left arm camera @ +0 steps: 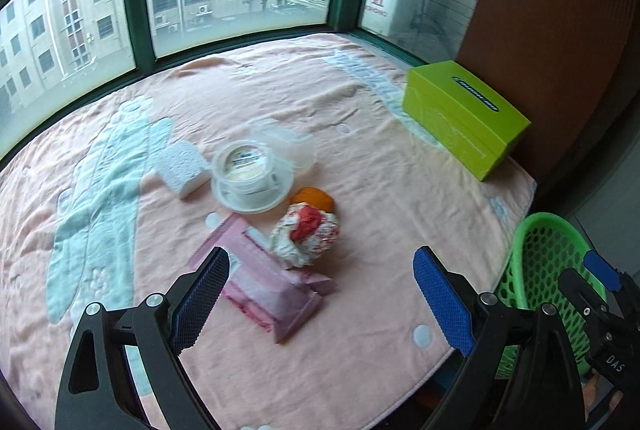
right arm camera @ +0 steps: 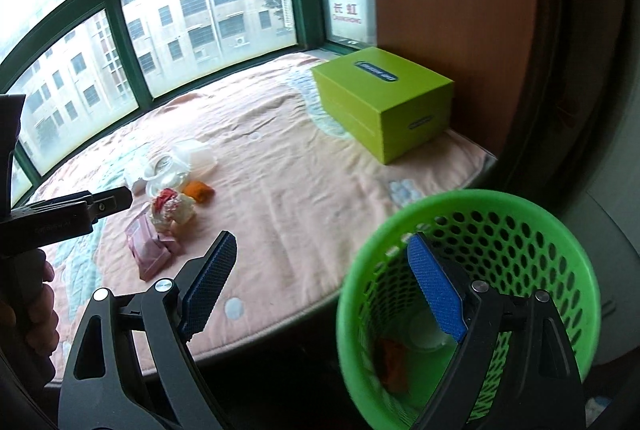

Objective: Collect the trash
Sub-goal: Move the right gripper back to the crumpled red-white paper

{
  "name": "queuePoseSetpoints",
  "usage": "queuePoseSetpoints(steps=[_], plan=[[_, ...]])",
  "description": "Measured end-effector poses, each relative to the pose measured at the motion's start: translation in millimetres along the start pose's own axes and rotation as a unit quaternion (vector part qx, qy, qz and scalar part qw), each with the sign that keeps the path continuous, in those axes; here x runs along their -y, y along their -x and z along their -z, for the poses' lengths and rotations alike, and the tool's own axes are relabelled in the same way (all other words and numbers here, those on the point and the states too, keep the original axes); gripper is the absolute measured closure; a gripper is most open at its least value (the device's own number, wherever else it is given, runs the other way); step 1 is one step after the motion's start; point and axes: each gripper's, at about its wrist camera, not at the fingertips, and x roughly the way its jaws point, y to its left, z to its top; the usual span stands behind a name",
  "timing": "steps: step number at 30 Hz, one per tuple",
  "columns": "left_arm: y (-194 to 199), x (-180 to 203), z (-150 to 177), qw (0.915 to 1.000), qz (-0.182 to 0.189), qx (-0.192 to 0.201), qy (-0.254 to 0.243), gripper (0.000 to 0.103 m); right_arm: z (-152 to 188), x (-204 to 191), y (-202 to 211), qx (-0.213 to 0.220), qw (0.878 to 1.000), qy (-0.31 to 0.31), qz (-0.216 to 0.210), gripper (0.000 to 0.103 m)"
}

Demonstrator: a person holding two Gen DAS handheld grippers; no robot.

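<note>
Pink blanket (left arm camera: pixel 380 190) holds your trash: the wrapper (left arm camera: pixel 276 290) lies just ahead of your left gripper (left arm camera: pixel 320 294), long axis probably running away. Both grippers gape empty; right gripper (right arm camera: pixel 332 286) straddles the bin (right arm camera: pixel 520 214) rim.

A pink fleece blanket (left arm camera: pixel 360 158) bears pale blue cartoon shapes and white dots. The round perforated plastic basket (right arm camera: pixel 520 214) is bright green; the rectangular cardboard box (left arm camera: pixel 460 110) lime green.
</note>
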Motion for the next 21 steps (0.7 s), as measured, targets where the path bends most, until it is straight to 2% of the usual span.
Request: queuePoseSetpoints(steps=[8, 21], plan=[[0.5, -53.3, 4.5, 0.9985, -0.037, -0.002, 0.040, 0.013, -7.1, -30.9, -19.2, -0.011, 0.999, 0.025, -0.030, 0.016], [3.4, -128.0, 21.5, 0.9912, -0.079, -0.011, 0.105, 0.013, -16.4, -101.3, -73.2, -0.059, 0.991, 0.048, -0.111, 0.016]])
